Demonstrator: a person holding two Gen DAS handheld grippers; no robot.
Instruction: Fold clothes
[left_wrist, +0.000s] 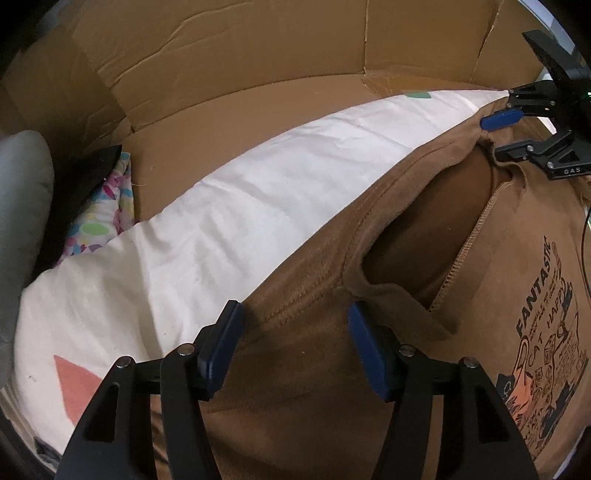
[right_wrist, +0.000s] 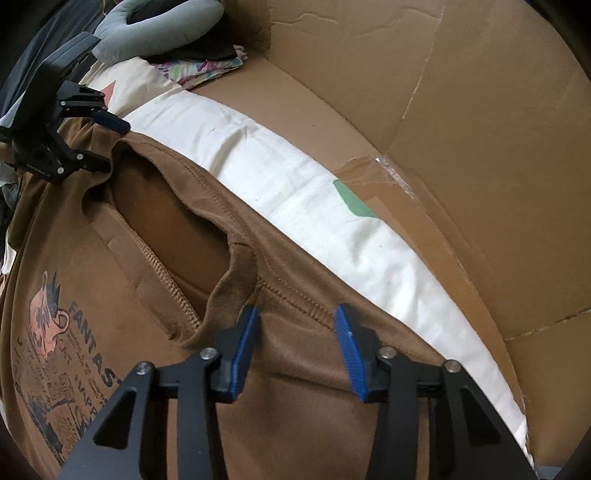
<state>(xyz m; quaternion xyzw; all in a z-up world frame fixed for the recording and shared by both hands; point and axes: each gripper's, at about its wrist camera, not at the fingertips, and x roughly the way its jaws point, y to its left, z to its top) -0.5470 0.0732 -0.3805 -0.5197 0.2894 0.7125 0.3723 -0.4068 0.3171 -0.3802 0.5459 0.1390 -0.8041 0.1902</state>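
Now the brown T-shirt (left_wrist: 303, 406) with its cat print lies flat on a white sheet (left_wrist: 207, 206), filling the lower right of the left wrist view. The left gripper (left_wrist: 293, 349) stands spread over one shoulder beside the neck hole. The right gripper (right_wrist: 295, 345) is spread over the other shoulder, maybe just touching the cloth.

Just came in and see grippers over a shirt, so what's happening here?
A person holds two grippers over a brown T-shirt spread print-up on a white sheet. The left gripper and the right gripper each hover at a shoulder, either side of the neck opening, jaws open, with fabric between them but not yet pinched. No fold is made yet.
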